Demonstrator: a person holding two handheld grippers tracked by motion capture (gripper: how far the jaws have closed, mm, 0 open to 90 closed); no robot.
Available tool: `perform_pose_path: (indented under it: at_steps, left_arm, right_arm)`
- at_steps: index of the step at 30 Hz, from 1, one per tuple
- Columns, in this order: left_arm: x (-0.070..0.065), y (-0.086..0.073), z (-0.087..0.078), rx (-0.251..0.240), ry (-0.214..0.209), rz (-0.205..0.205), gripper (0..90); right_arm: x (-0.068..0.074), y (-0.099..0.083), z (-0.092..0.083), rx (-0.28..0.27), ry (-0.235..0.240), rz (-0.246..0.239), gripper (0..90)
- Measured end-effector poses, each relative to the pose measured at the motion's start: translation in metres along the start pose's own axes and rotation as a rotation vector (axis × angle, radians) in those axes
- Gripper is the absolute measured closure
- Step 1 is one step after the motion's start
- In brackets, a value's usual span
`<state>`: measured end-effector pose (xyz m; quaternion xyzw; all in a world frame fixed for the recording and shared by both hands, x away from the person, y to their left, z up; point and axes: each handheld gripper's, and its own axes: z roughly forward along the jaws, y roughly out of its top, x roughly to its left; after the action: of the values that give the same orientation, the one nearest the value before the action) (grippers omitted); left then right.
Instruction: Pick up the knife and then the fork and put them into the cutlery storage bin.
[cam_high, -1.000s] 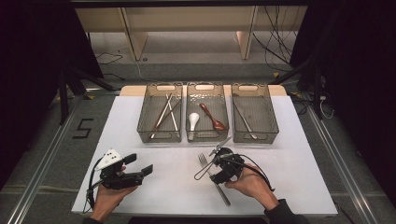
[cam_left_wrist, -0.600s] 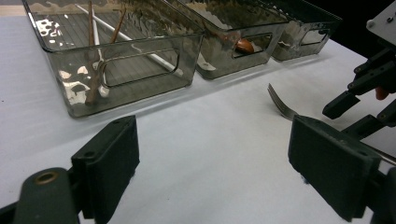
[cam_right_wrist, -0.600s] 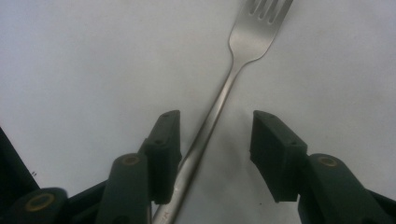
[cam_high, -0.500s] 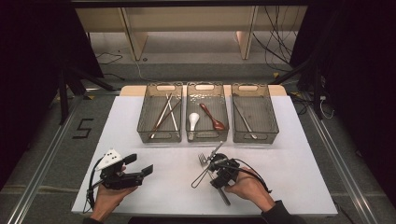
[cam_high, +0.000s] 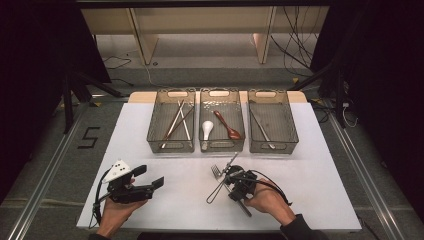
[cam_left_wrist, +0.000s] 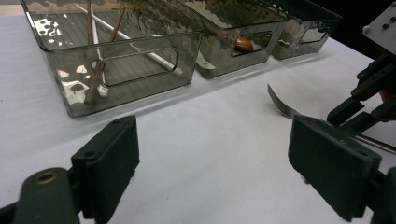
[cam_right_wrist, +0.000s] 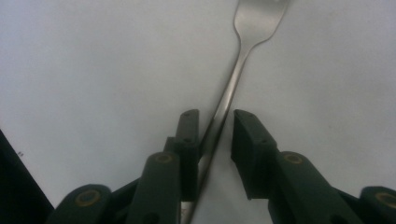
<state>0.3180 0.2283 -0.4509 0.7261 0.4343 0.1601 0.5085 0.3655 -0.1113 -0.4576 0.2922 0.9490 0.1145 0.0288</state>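
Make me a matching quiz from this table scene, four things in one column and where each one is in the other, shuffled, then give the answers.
Things:
1. fork
2. chopsticks
3. white spoon
4. left gripper

Places:
A. in the left bin
B. between the jaws of the right gripper, which have just been closing
C. in the middle bin, beside a brown spoon
D. over the white table at the near left, jaws apart

Pairs: 1-B, 2-A, 3-C, 4-D
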Motion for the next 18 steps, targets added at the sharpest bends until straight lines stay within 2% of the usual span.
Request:
perform_pose_path:
  at_steps: [6, 11, 12, 18]
  left_arm:
    - [-0.0002, -0.0001, 0.0001, -0.001, -0.001, 0.0, 16.0]
    - [-0.0004, 0.0, 0.0001, -0.002, -0.001, 0.0, 15.9]
    - [-0.0002, 0.0, 0.0001, -0.001, -0.001, 0.0, 15.9]
    - [-0.0001, 0.0, 0.0002, 0.0, -0.001, 0.001, 16.0]
  right_arm:
    - [-0.0048, -0.0002, -0.0001, 0.008, 0.008, 0.011, 78.3]
    - [-0.0043, 0.0013, -0.0001, 0.018, -0.005, 0.005, 80.8]
    - [-0.0049, 0.001, 0.0001, 0.014, -0.009, 0.001, 83.2]
    - [-0.0054, 0.001, -0.0004, 0.015, -0.012, -0.02, 83.9]
